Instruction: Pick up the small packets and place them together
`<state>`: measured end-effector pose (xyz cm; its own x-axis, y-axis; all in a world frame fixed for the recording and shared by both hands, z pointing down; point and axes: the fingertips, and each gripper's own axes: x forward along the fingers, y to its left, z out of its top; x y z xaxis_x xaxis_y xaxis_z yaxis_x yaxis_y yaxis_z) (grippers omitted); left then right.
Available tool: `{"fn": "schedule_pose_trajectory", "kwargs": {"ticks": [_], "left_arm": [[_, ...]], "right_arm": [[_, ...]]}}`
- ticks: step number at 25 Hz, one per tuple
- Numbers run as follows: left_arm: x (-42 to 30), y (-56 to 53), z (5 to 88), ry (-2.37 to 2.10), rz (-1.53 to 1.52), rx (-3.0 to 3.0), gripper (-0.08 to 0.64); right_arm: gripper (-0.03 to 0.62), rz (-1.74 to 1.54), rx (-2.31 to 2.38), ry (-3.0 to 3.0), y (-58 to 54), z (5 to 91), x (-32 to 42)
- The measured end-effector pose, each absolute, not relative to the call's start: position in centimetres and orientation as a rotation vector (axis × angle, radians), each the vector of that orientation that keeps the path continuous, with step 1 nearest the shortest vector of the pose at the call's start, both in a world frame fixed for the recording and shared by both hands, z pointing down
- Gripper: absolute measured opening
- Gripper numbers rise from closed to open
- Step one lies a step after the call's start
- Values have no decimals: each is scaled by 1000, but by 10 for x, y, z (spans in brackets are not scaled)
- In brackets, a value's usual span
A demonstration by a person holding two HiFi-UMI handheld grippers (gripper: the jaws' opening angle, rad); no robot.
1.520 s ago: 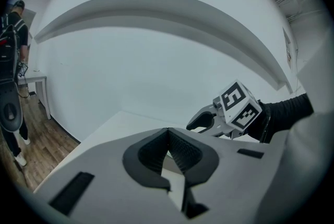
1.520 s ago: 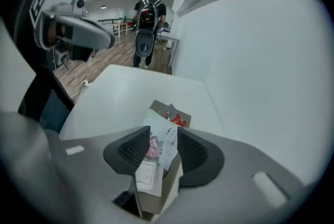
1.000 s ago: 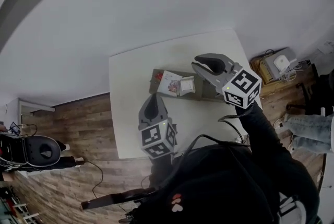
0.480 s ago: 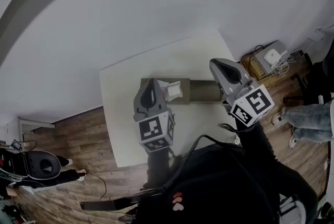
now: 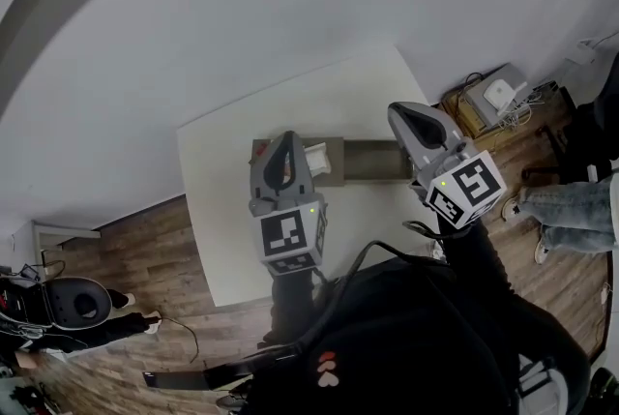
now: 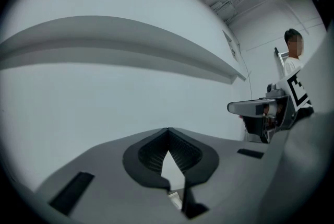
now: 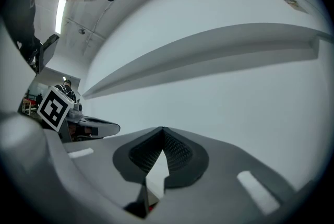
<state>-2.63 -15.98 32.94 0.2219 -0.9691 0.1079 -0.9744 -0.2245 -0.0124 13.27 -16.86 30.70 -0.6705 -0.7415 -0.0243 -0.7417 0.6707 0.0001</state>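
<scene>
A brown flat tray lies on the white table. One white small packet shows on it; the others are hidden under my left gripper, which hovers shut over the tray's left end. My right gripper is shut and empty, held above the tray's right end. In the left gripper view the left gripper has its jaws meeting at the tips, points at a bare wall, and sees the right gripper to its right. The right gripper view shows the right gripper with its jaws together.
Wood floor surrounds the table. A crate with a white device and cables stands at the right, beside a person's legs in jeans. A black seat-like object sits at lower left. A person stands far off.
The right gripper's jaws have gone from open to shut. The left gripper has moved forward from the table's near edge to above the tray, covering most packets.
</scene>
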Motion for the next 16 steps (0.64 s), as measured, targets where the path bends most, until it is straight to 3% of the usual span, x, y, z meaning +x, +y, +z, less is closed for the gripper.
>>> {"fn": "schedule_pose_trajectory", "kwargs": {"ticks": [16], "left_arm": [[-39, -166, 323, -1928, 140, 2422, 0]], "right_arm": [[0, 32, -1228, 2896, -182, 308, 110]]}}
